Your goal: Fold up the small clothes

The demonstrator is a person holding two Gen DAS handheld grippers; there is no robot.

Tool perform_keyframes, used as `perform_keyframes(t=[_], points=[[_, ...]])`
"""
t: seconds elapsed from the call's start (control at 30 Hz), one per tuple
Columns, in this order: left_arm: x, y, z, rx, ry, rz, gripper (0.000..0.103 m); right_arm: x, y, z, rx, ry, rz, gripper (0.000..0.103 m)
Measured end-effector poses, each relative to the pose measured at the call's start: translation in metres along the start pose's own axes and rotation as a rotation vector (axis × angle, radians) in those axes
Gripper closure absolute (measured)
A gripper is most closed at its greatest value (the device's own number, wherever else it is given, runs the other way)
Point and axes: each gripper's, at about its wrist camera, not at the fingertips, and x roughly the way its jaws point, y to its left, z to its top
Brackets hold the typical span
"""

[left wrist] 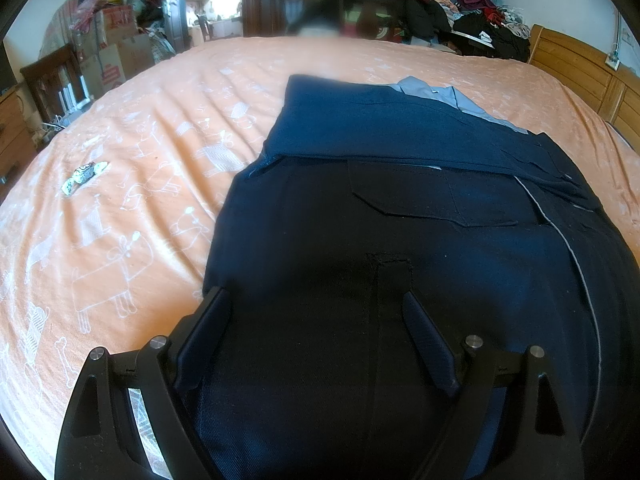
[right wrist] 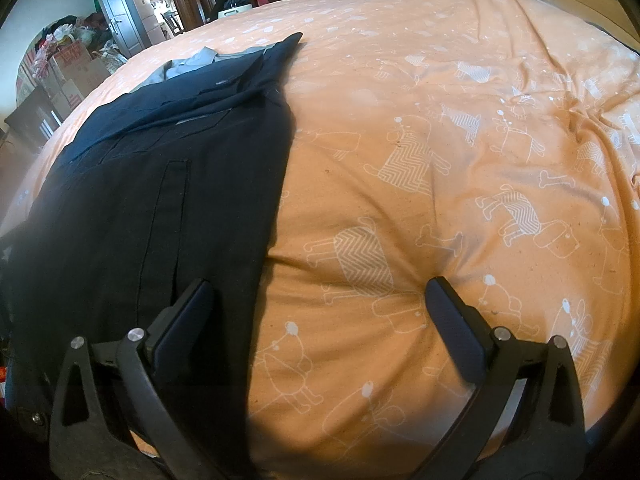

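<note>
- One navy garment [left wrist: 400,200] lies flat on the bed [left wrist: 140,160], its far part folded over, with a grey lining [left wrist: 440,98] showing at the far edge.
- One small wrapper [left wrist: 82,176] lies on the orange bedspread, well apart from the garment.
- Left hand-held gripper [left wrist: 316,304]: fingers spread wide, holding nothing, both fingertips over the near part of the garment.
- Right hand-held gripper [right wrist: 320,292]: fingers spread wide, holding nothing; one finger [right wrist: 188,312] over the garment's edge, the other over bare bedspread.
- Clothes pile [left wrist: 460,4] and cardboard boxes [left wrist: 116,48] stand beyond the bed.
</note>
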Motion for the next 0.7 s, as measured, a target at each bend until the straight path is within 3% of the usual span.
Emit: perform_keyframes(t=[0.27, 0.4, 0.57, 0.7], points=[[-0.003, 0.005, 0.006, -0.016, 0.033, -0.024, 0.015, -0.004, -0.002, 0.002, -0.012, 0.006, 0.022, 0.0], [-0.026, 0.034, 0.015, -0.11, 0.056, -0.097, 0.015, -0.02, -0.012, 0.002, 0.021, 0.033, 0.124, 0.0], [-0.071, 0.091, 0.003, -0.238, -0.002, -0.166, 0.014, -0.032, -0.016, -0.014, 0.05, 0.103, 0.257, 0.001], [-0.076, 0.119, -0.029, -0.223, 0.097, -0.271, 0.015, -0.03, -0.004, -0.024, -0.008, 0.138, 0.256, 0.002]])
